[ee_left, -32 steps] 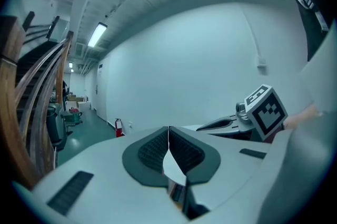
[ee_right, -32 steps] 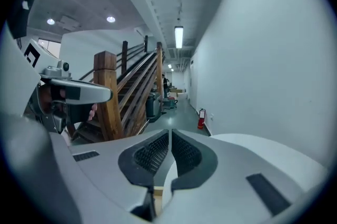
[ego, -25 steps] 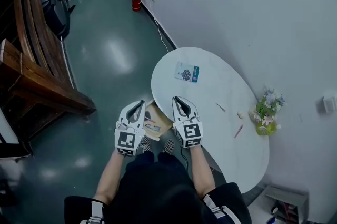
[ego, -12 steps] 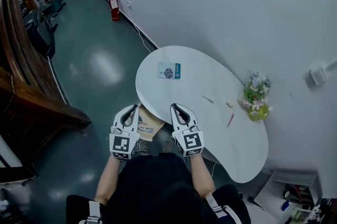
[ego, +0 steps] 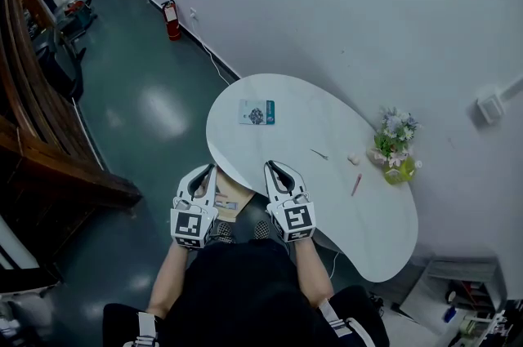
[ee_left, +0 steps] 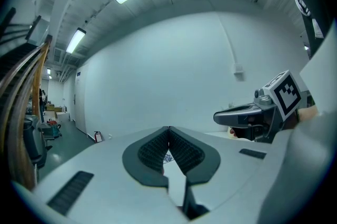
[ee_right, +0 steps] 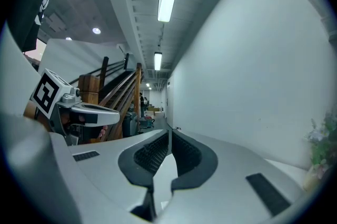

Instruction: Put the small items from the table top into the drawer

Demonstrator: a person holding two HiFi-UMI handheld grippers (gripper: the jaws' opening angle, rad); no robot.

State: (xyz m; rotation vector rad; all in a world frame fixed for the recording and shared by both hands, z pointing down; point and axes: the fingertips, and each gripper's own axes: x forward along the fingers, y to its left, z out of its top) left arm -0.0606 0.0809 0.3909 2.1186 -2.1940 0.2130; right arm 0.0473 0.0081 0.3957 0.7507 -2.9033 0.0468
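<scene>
Pink pen (ego: pixel 356 184) lies well right of right tool (ego: pixel 270 166); left tool (ego: pixel 208 169) alongside; both closed, empty.

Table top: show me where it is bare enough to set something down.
Bare: the middle of the table, between the card and the thin piece; also the near end past the pink pen. Crowded: beside the flower pot.

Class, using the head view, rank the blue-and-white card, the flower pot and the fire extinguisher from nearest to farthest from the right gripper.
1. Blue-and-white card: on the table's left part, just beyond the right gripper.
2. Flower pot: at the table's right edge, by the wall.
3. Fire extinguisher: on the floor, far beyond the table.
</scene>
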